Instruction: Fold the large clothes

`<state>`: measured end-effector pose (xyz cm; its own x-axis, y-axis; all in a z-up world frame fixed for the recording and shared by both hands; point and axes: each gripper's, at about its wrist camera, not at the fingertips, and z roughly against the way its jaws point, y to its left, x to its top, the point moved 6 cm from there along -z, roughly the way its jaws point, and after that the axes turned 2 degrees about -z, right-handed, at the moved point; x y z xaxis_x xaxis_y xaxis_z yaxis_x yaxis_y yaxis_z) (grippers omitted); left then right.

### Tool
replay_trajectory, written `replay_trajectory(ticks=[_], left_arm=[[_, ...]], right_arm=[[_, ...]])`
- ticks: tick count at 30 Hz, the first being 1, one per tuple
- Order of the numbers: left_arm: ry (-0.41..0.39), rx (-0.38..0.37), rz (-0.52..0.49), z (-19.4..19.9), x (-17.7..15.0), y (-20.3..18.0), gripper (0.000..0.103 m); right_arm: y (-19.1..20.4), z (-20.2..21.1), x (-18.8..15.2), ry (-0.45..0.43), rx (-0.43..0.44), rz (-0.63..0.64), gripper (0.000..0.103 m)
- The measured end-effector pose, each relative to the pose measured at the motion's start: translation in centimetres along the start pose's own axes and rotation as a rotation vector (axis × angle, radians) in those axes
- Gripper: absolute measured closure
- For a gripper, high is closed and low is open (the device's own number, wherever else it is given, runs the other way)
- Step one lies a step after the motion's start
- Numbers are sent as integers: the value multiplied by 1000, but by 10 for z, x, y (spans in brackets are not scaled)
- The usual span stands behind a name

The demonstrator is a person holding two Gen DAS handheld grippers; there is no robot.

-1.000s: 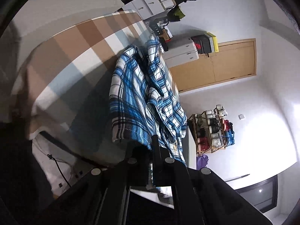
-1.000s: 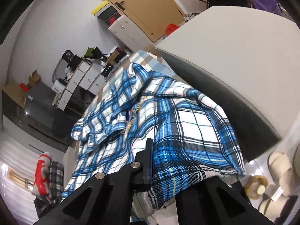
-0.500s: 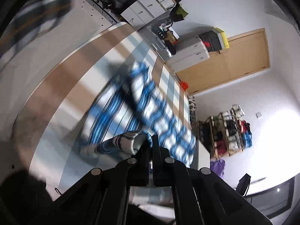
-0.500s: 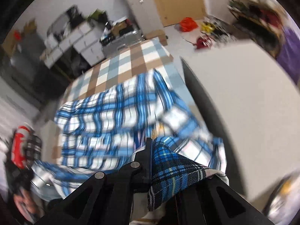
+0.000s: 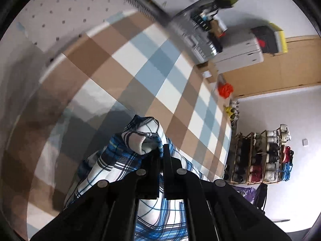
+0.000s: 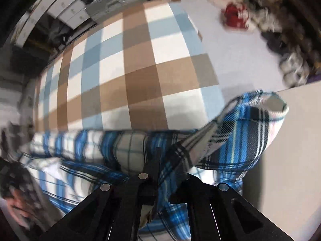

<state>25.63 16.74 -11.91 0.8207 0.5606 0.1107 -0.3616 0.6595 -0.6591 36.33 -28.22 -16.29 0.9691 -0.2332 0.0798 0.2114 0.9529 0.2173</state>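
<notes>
Nearest of all, the left tongs (image 5: pixel 162 150) are clamped tight on a bunched corner of the blue plaid shirt (image 5: pixel 138 140), the fabric puffing out just ahead of the tips and trailing back beneath the black frame. The right tongs (image 6: pixel 160 160) are likewise closed on the same shirt (image 6: pixel 240 136), a cuff or hem looping up to the right of them while the rest of the cloth hangs in a loose band to the left, blurred in that view. So the shirt is held up by two edges, lifted at the near end of the bed (image 5: pixel 140 76) rather than spread out on it. Beyond the cloth the brown, white and pale-blue checked bedcover (image 6: pixel 140 70) lies bare, with nothing folded on it that I can see. Judging from that, the folding has barely started: the garment is gripped and gathered, but it appears not yet laid flat, its sleeves not brought in and no crease made; all of that is left. Farther off, past the end of the bed, stand white drawers (image 5: pixel 238 56) against a wooden door, an orange thing (image 5: pixel 225 90) on the floor, and a shoe rack (image 5: pixel 260 154) by the wall. At the lower left of the right-hand view a hand (image 6: pixel 18 200) shows, smeared.
</notes>
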Motion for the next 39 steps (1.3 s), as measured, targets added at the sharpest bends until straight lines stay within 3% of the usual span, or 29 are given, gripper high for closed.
replay_trajectory(ticks=[4, 7, 9, 11, 12, 18, 23, 24, 26, 28, 29, 32, 36, 39], left_arm=[[22, -9, -15, -17, 17, -4, 103], [99, -41, 36, -32, 23, 3, 103], [139, -33, 27, -31, 20, 3, 103], [157, -12, -25, -28, 16, 1, 103], [153, -8, -49, -23, 15, -2, 103], [110, 12, -90, 3, 17, -10, 98], [-9, 26, -169, 38, 33, -19, 97], [-15, 21, -177, 42, 33, -20, 96], [-21, 27, -202, 50, 25, -23, 77], [-29, 43, -248, 56, 8, -28, 66], [-31, 37, -273, 56, -1, -31, 66], [31, 18, -328, 41, -27, -41, 66], [219, 9, -425, -8, -81, -50, 66], [291, 78, -483, -51, -95, -56, 66]], right_arm=[[-16, 1, 16, -32, 191, -115, 100], [-27, 9, 21, -82, 348, -176, 98], [-29, 10, 18, -87, 401, -181, 90], [-26, 9, 12, -81, 431, -164, 42], [-22, 10, 9, -88, 451, -148, 0], [-1, 9, -7, -83, 382, -19, 0], [6, 47, -22, -262, 359, 56, 0], [10, 54, -29, -288, 333, 88, 0], [22, 59, -42, -318, 269, 176, 0], [36, 55, -53, -342, 123, 298, 0], [45, 47, -63, -349, 17, 383, 0], [63, 19, -86, -302, -134, 554, 0], [63, -22, -91, -201, -189, 584, 0], [60, -47, -75, -171, -256, 550, 0]])
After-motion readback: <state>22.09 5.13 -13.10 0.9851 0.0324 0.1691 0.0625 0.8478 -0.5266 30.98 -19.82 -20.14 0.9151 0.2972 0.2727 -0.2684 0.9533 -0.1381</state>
